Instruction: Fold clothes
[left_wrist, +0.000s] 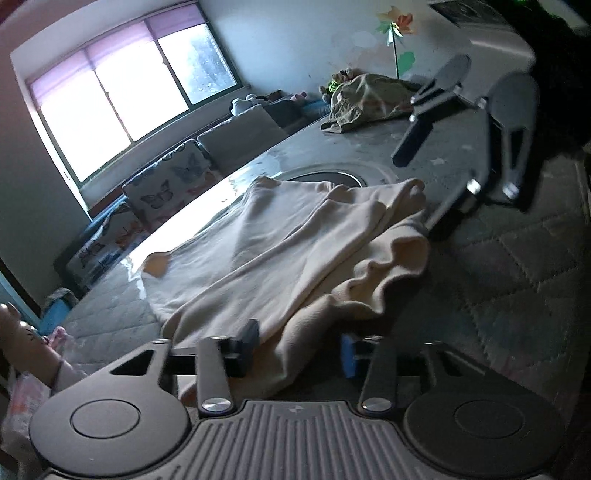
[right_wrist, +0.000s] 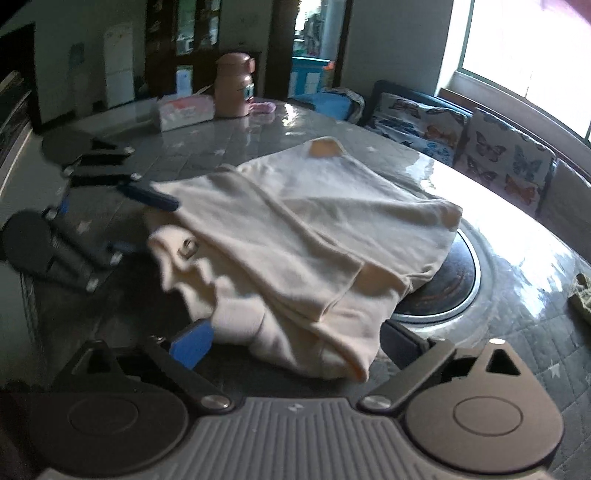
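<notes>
Cream garment (left_wrist: 295, 243) lies partly folded across the middle of the left wrist frame, spread on the grey quilted tabletop (left_wrist: 517, 266), its near edge bunched and draped down between the left gripper (left_wrist: 295, 354)'s fingers (left_wrist: 245, 347) at the bottom. Those fingers stand well apart, cloth lying between them but not pinched. At the upper left a bright window (left_wrist: 129, 85) sits above butterfly-print cushions (left_wrist: 173, 184). Right of centre, at the top, an olive garment (left_wrist: 365, 99) is heaped on the tabletop's far side. At the upper right the right gripper (left_wrist: 476, 155) hangs by the cream garment's far corner.

In the right wrist frame, the left gripper (right_wrist: 147, 218) shows at the left edge, one blue-tipped finger touching the garment's (right_wrist: 303, 236) edge. A tissue box (right_wrist: 184, 110) and a pink flask (right_wrist: 234, 85) stand at the upper left. The garment fills the centre, partly covering a dark round inset (right_wrist: 454, 280) in the tabletop. At the bottom, the right gripper (right_wrist: 295, 347) has its fingers (right_wrist: 192, 343) spread wide on either side of the garment's near fold, clamping nothing.
</notes>
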